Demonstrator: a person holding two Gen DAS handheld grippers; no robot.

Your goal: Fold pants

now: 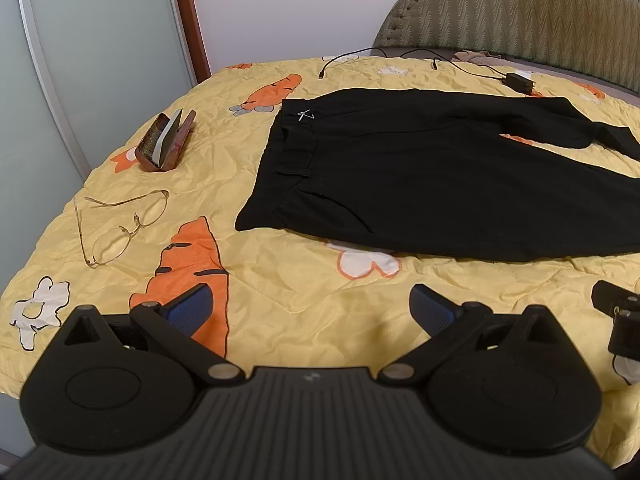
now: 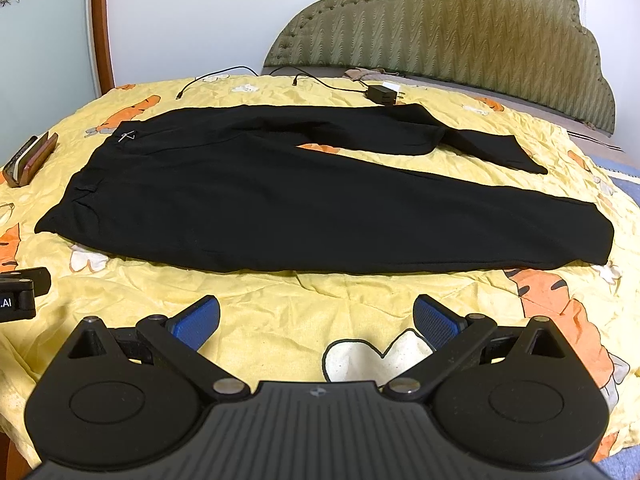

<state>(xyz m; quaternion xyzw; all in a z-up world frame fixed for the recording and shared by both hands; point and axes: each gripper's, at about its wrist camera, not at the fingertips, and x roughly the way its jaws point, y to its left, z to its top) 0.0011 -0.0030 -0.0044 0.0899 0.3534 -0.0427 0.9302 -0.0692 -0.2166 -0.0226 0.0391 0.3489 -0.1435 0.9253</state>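
Note:
Black pants (image 2: 304,196) lie flat on the yellow carrot-print quilt (image 2: 280,308), waistband to the left and legs running right; the far leg is bent back on itself near its cuff. The pants also show in the left wrist view (image 1: 432,176), waistband nearest. My left gripper (image 1: 312,304) is open and empty, hovering over the quilt short of the waistband corner. My right gripper (image 2: 318,316) is open and empty, hovering over the quilt in front of the near leg. Each gripper's edge shows in the other's view.
Gold-rimmed glasses (image 1: 120,226) and an open brown glasses case (image 1: 166,140) lie left of the pants. A black charger with cables (image 2: 384,94) lies behind the pants. A padded headboard (image 2: 460,36) stands at the back. The quilt's edge drops off on the left.

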